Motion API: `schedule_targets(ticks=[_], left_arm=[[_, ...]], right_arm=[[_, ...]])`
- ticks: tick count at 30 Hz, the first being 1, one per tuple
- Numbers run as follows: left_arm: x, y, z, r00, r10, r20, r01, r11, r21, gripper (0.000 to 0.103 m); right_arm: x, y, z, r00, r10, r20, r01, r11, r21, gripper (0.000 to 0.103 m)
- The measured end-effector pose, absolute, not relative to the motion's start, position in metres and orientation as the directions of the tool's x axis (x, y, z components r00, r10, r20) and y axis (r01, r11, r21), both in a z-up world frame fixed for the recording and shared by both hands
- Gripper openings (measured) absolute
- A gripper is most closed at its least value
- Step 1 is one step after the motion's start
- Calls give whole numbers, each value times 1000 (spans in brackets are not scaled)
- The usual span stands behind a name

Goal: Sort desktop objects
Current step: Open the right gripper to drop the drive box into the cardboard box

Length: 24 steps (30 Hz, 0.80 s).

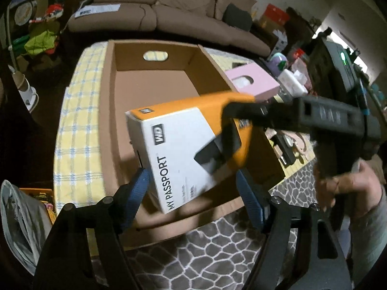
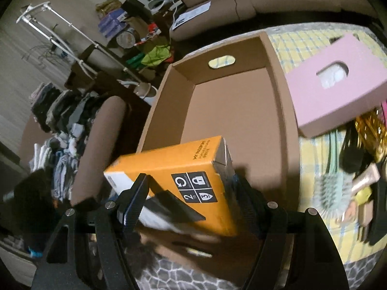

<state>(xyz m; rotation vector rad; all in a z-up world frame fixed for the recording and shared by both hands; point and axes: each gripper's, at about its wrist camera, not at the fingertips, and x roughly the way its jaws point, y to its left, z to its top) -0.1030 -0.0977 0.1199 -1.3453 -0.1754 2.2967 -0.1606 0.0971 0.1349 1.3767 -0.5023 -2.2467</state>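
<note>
Where the carton (image 1: 154, 77) sits open on a yellow checked cloth (image 1: 77, 125), a white-and-orange WD box (image 1: 183, 149) hangs tilted over its near end. Right gripper (image 2: 188, 203) pinches the box, one pad (image 2: 135, 198) on the white face, the other on the far side. Left gripper (image 1: 193, 193) has its blue pads (image 1: 137, 193) spread either side of the box's lower end; contact cannot be told. Carton floor bare. Pink tissue box (image 2: 338, 82) stands just right of the carton, a hairbrush (image 2: 331, 188) nearer.
</note>
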Motion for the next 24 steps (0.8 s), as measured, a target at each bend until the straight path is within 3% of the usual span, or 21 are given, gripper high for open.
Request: schedule_targets(ticks=[5, 9, 12, 18, 21, 24], left_arm=[[-104, -74, 112, -325, 533, -781, -366, -832, -416, 66], [-101, -60, 120, -347, 516, -783, -383, -840, -384, 67], [-106, -75, 126, -391, 485, -782, -371, -861, -348, 68], [-129, -123, 143, -455, 496, -740, -287, -868, -406, 74], [-138, -146, 149, -488, 523, -698, -233, -850, -473, 79], [-155, -158, 146, -471, 576, -668, -213, -809, -547, 81]], right_arm=[[-184, 86, 136, -364, -566, -739, 224, -824, 521, 67], [-195, 53, 137, -324, -476, -818, 289, -873, 394, 63], [-188, 52, 145, -363, -431, -826, 320, -890, 324, 63], [-173, 80, 154, -405, -333, -852, 314, -925, 213, 80], [-164, 79, 151, -364, -312, -877, 366, -914, 174, 80], [-159, 70, 140, -262, -373, -890, 396, -883, 253, 80]])
